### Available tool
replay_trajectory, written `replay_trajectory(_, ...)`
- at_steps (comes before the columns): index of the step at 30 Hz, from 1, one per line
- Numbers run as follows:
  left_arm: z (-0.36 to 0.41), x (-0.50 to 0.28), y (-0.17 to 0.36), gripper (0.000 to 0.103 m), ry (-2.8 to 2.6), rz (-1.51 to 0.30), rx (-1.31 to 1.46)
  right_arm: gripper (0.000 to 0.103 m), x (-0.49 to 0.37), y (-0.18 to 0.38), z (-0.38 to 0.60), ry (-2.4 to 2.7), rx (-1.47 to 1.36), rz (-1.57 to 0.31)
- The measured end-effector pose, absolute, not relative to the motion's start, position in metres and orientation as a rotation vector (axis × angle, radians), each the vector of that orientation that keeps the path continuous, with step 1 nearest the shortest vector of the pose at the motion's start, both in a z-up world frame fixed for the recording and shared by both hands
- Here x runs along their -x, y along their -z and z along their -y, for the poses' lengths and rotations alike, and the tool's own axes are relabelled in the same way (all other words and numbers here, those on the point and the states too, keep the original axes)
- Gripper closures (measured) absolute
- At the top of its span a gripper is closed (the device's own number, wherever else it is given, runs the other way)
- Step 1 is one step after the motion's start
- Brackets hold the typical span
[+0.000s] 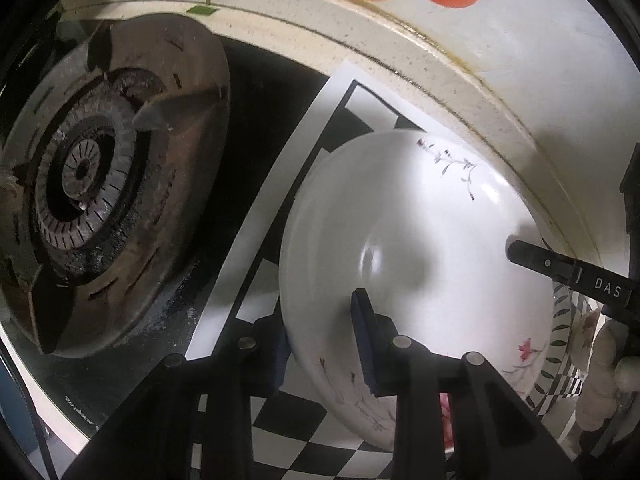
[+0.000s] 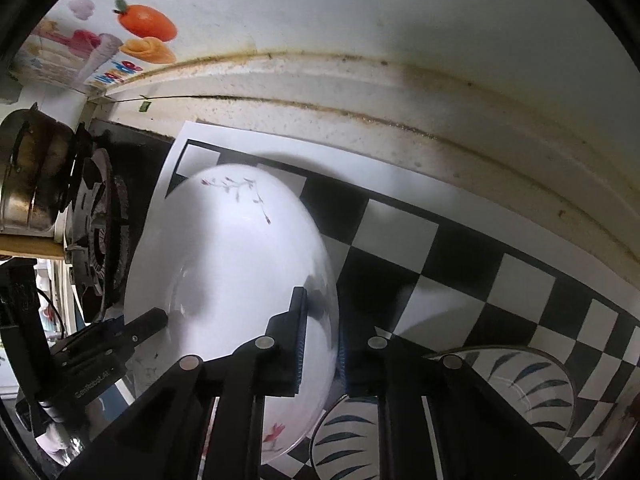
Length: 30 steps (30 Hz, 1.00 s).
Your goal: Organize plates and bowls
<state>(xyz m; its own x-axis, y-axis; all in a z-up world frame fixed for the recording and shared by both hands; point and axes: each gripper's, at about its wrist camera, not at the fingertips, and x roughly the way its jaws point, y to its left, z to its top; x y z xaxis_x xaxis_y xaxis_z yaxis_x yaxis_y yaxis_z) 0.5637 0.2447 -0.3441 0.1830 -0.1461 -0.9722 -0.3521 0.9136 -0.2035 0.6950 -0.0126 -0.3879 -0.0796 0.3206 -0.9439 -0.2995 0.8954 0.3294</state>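
Observation:
A large white plate (image 1: 420,232) with small floral sprigs is held tilted above the checkered mat (image 1: 288,412). My left gripper (image 1: 320,344) is shut on its near-left rim, one finger over and one under. My right gripper (image 2: 320,340) is shut on the plate (image 2: 232,260) at its opposite rim; its finger (image 1: 560,268) shows at the right of the left wrist view. A bowl with dark leaf marks (image 2: 352,436) lies below the plate, with a second one (image 2: 532,388) to its right.
A rusty gas burner (image 1: 92,184) sits left of the mat on the black stove top. A metal pot (image 2: 32,176) stands on the far burner. A stained white backsplash ledge (image 2: 400,92) runs behind the mat.

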Motion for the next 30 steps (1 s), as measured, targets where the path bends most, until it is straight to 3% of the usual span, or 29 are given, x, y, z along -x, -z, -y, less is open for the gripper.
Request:
replay_trajectory(19, -0.232, -0.537, 0.269, 0.077, -0.088, -1.314, 0.362, 0.09, -0.651, 0.322, 0.07, -0.501, -0.103, -1.459)
replay_trajectory(30, -0.172, -0.486, 0.211, 0.077, 0.03, -1.269, 0.285, 0.09, -0.58, 0.259, 0.144, -0.426, -0.197, -1.366)
